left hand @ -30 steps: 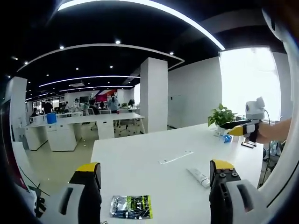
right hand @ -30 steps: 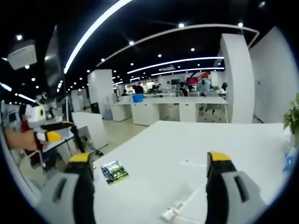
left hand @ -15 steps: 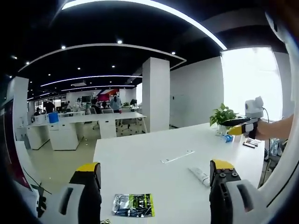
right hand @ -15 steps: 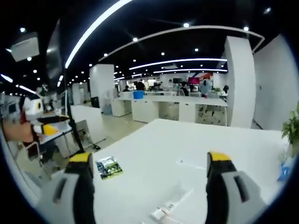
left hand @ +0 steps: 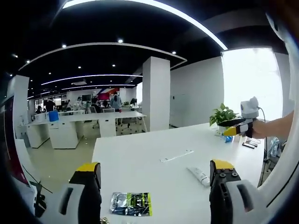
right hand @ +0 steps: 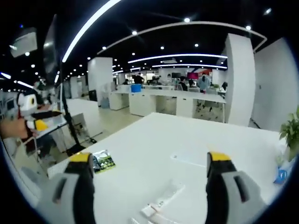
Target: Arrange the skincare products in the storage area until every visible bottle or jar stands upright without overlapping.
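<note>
A white skincare tube (left hand: 199,177) lies flat on the white table (left hand: 140,158), just left of my left gripper's right jaw. In the right gripper view the same tube (right hand: 161,205) lies low between my jaws. A green and black sachet (left hand: 131,204) lies flat near the table's front edge; from the right gripper it is the sachet (right hand: 103,162) at the left. My left gripper (left hand: 154,191) is open, holding nothing, above the table. My right gripper (right hand: 148,184) is open too. The right gripper (left hand: 238,127) shows at the far right, held by a hand. The left gripper (right hand: 37,122) appears at the far left.
A clear flat strip (left hand: 175,156) lies mid-table. A potted plant (left hand: 221,116) and a small blue item (left hand: 227,138) stand at the table's far right corner. Beyond the table are a white pillar (left hand: 155,95), office desks and people.
The right gripper view has swung and dipped: the tube and sachet sit further left and the table looks nearer. The left gripper view barely shifted; nothing on the table moved.
</note>
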### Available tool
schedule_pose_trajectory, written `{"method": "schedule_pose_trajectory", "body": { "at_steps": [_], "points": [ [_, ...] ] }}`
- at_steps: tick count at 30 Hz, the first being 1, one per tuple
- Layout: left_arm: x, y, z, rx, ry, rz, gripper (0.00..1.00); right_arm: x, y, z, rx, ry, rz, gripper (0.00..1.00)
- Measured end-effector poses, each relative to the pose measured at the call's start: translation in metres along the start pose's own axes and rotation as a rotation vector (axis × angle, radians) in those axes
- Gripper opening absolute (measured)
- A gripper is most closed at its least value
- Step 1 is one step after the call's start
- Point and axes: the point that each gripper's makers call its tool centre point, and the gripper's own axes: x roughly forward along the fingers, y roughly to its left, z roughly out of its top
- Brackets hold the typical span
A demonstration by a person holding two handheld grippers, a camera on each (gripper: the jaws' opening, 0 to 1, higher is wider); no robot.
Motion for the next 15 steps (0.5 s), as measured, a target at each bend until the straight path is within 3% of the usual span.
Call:
{"method": "schedule_pose_trajectory", "body": {
  "at_steps": [11, 15],
  "points": [
    [-0.001, 0.007, -0.002, 0.007, 0.010, 0.002, 1.00, 0.017, -0.011, -0.020, 0.034, 0.071, -0.002, 0.99],
    [-0.002, 0.009, 0.000, 0.015, 0.008, 0.006, 1.00, 0.028, -0.019, -0.045, 0.046, 0.165, -0.011, 0.99]
  ]
}}
